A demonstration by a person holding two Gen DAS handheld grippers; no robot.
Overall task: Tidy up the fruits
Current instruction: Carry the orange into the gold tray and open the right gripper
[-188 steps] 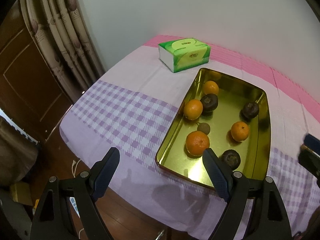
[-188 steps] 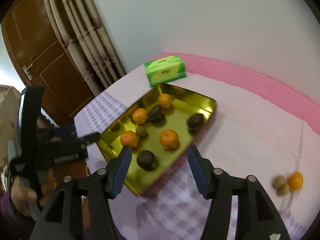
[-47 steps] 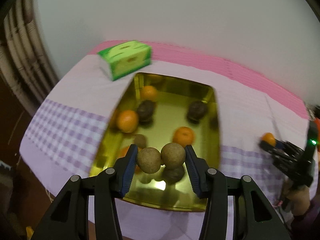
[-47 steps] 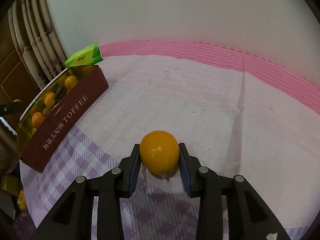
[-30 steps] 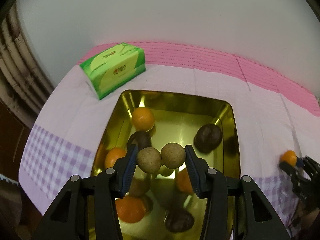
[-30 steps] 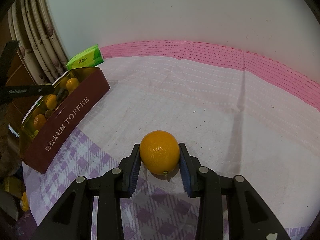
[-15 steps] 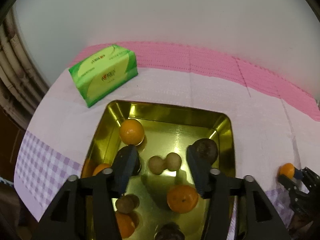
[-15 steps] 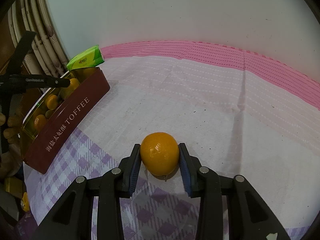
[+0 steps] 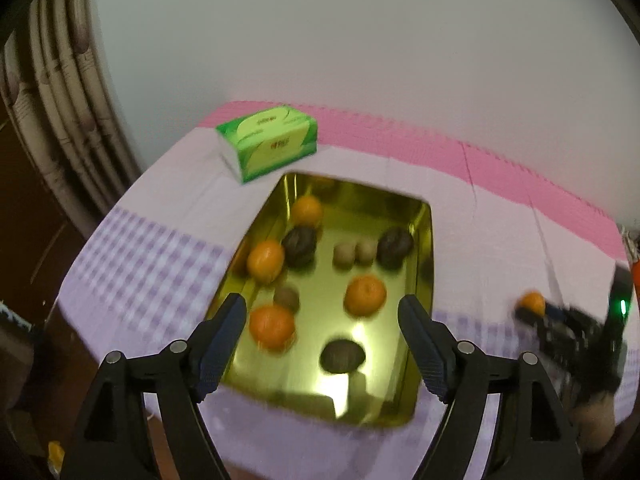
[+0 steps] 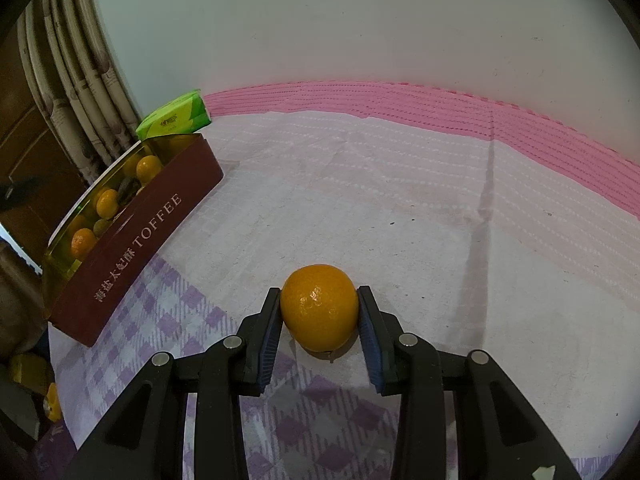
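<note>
A gold tin tray (image 9: 423, 248) holds several oranges, dark round fruits and small brown fruits, among them a joined brown pair (image 9: 355, 253) near its far middle. My left gripper (image 9: 322, 342) is open and empty, raised above the tray's near end. My right gripper (image 10: 319, 324) is shut on an orange (image 10: 319, 306) just above the cloth, to the right of the tray (image 10: 132, 248), whose side reads TOFFEE. The right gripper with its orange (image 9: 532, 303) also shows in the left wrist view.
A green tissue box (image 9: 270, 140) stands behind the tray, near the wall; it also shows in the right wrist view (image 10: 173, 120). The table has a pink and purple-checked cloth (image 10: 400, 200). Curtains (image 9: 60, 112) and a wooden door are at the left, past the table edge.
My left gripper opened and dropped the brown fruit pair into the tray, then pulled back and up with jaws wider. My right gripper stays shut on the orange.
</note>
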